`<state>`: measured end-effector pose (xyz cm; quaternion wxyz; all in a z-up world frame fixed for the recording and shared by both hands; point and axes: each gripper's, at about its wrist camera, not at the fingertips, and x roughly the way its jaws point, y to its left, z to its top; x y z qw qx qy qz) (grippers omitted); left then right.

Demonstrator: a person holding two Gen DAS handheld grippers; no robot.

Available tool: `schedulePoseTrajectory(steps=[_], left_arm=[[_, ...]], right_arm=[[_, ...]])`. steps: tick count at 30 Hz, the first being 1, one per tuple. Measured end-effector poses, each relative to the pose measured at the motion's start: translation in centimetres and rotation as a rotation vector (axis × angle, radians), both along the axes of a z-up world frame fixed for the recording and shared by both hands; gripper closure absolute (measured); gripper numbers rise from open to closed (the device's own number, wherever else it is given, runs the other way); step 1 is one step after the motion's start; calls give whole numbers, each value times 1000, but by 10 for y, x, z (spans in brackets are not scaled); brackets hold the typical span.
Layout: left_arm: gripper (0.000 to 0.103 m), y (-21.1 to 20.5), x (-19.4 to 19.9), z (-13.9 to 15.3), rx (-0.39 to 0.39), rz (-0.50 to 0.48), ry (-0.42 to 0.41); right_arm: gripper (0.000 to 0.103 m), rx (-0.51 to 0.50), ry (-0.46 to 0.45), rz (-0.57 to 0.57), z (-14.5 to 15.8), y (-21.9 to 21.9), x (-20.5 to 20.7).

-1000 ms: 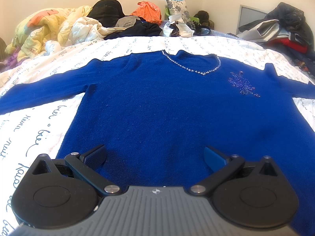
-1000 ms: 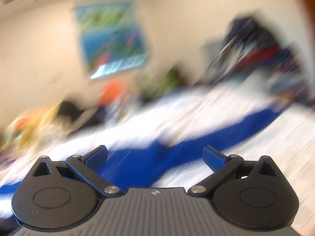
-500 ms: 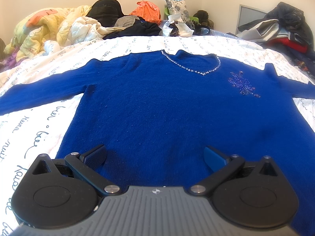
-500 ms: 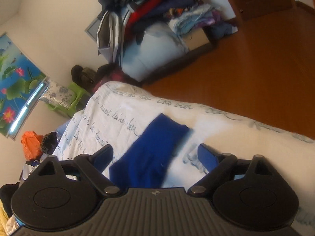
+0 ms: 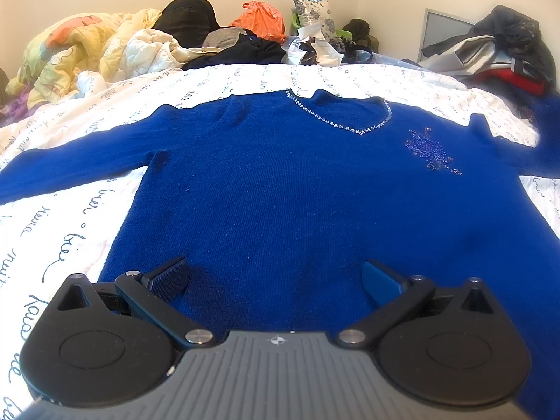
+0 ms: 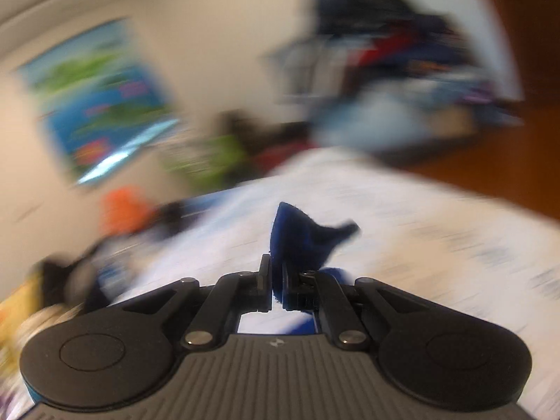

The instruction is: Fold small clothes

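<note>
A blue sweater (image 5: 287, 189) with a beaded neckline lies flat, front up, on the white bed sheet (image 5: 59, 245). Its left sleeve (image 5: 70, 161) stretches out to the left. My left gripper (image 5: 274, 280) is open and empty just above the sweater's lower hem. In the blurred right wrist view my right gripper (image 6: 277, 280) is shut on the blue cuff of the sweater's right sleeve (image 6: 301, 238), which sticks up from between the jaws. That raised sleeve shows as a blur at the right edge of the left wrist view (image 5: 546, 133).
A heap of quilts and clothes (image 5: 147, 42) lies along the far side of the bed. More clothes (image 5: 497, 52) are piled at the far right. Wooden floor (image 6: 507, 161) lies beyond the bed's right edge.
My right gripper has closed on the right sleeve's cuff and lifted it, and is swinging fast. The left gripper has hardly moved.
</note>
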<state>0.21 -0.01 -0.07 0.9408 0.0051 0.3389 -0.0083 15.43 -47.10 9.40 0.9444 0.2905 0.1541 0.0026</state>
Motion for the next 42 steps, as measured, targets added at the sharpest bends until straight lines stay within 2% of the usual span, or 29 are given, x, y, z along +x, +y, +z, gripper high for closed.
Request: schedulePoseTrajectory(steps=[3,5,6,7,8,9,11,13,16,18,19,21,23,25,26,28,30,33,36,38,40,42], left_arm=[[0,0,0,0,2,-1,0],[0,-1,-1,0,4,-2,-1],[0,-1,-1,0,6,-4,-1],[0,-1,-1,0,6,-8,0],[0,-1,-1,1,6,-11,0],[0,-1,-2,1,6,-13,1],[0,1,-5,2,5,-23,2],[1,4,-4,10,-28,-13,28],[5,14,14,34,-242,-26,29],[5,12,44,49,-374,-68,42],[5,10,64,52,-445,-93,69],[20,3,98,48,-511,-77,123],[51,-11,130,38,-475,-47,188],[57,-23,152,26,-407,-17,232],[64,-27,154,28,-363,-16,192],[96,-40,164,26,-249,-12,197],[97,-47,164,36,-209,-7,165],[97,-48,145,74,-120,-30,-10],[97,-25,138,104,-41,15,-138],[97,-3,142,109,14,76,-139],[97,24,147,98,52,151,-84],[97,47,149,78,56,201,-11]], right_arm=[[99,7,-48,271,6,114,-2],[89,-18,-40,393,-4,179,-1],[60,-36,-13,442,-12,204,-1],[20,-42,26,443,-18,219,-4],[12,-28,43,403,-26,228,-12],[12,5,39,367,-35,230,-21],[12,67,68,369,-50,221,-36],[12,74,109,366,-64,210,-52],[12,-26,119,297,-81,198,-72],[12,-80,135,264,-94,196,-79],[12,-60,150,249,-98,193,-79],[12,-7,124,235,-99,187,-82],[12,7,138,223,-103,186,-77],[12,23,129,224,-104,183,-78],[12,26,125,225,-105,183,-78],[12,29,122,227,-107,182,-78],[12,32,120,228,-108,182,-77],[10,31,119,234,-109,183,-76],[9,30,119,241,-109,183,-76],[8,33,118,242,-109,183,-76],[8,36,116,243,-109,183,-76],[7,35,116,244,-109,183,-76]])
